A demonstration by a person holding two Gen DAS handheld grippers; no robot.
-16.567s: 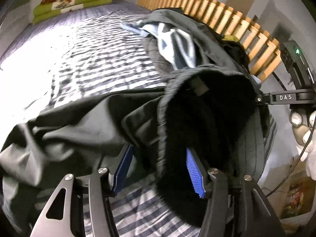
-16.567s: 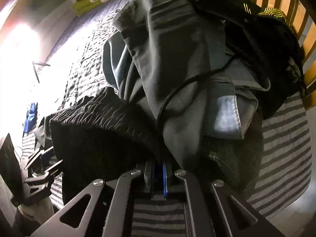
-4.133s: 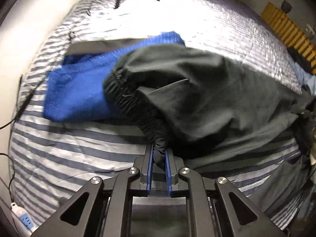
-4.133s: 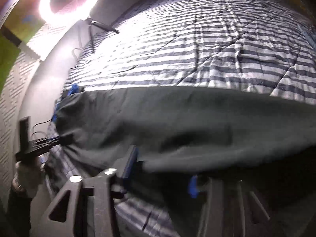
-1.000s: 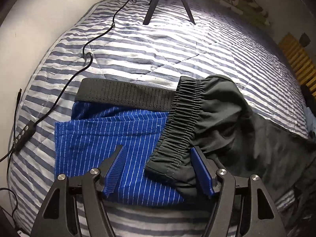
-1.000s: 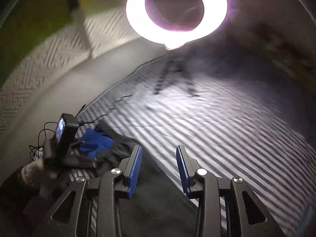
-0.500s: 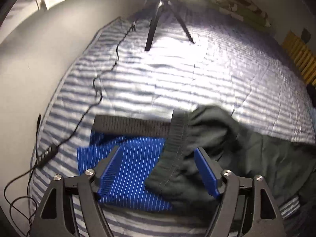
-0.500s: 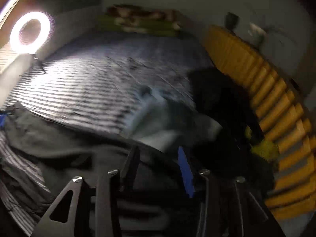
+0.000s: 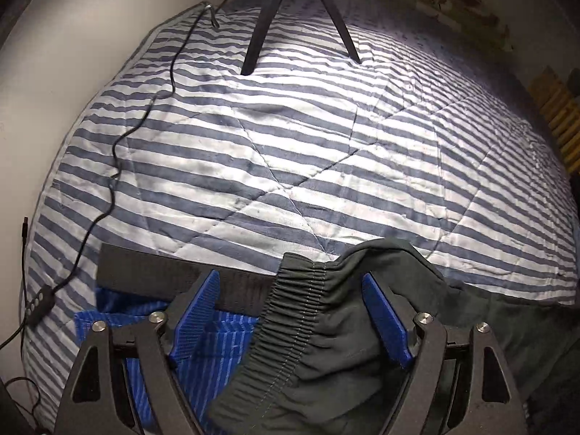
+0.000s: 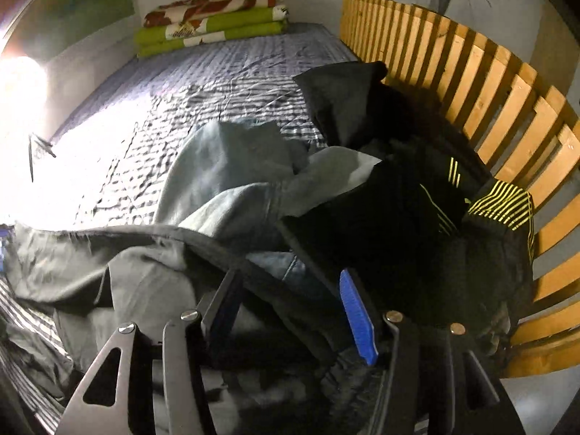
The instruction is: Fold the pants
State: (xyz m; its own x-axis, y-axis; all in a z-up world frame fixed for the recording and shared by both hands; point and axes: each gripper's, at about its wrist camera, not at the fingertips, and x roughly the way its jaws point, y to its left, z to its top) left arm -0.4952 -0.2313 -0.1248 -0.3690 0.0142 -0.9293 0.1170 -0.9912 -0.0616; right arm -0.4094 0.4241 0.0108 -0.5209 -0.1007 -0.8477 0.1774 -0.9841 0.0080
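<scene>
Dark grey pants (image 9: 326, 330) lie on the striped bed, their elastic waistband (image 9: 286, 311) between the spread fingers of my left gripper (image 9: 295, 319), which is open and hovers just above them. The waistband overlaps a folded blue striped garment (image 9: 214, 348) with a black band. In the right wrist view the pants' legs (image 10: 119, 272) stretch across the bed's near edge. My right gripper (image 10: 290, 304) is open over the dark cloth at the foot of a pile of clothes (image 10: 380, 199).
A striped quilt (image 9: 308, 145) covers the bed. A tripod (image 9: 275, 11) and a cable with a remote (image 9: 108, 166) lie at its far left. A wooden slatted rail (image 10: 507, 116) runs along the right. Folded green blankets (image 10: 210, 29) sit at the far end.
My left gripper has dropped closer to the waistband and stays open. My right gripper has steadied over the clothes pile by the rail, still open.
</scene>
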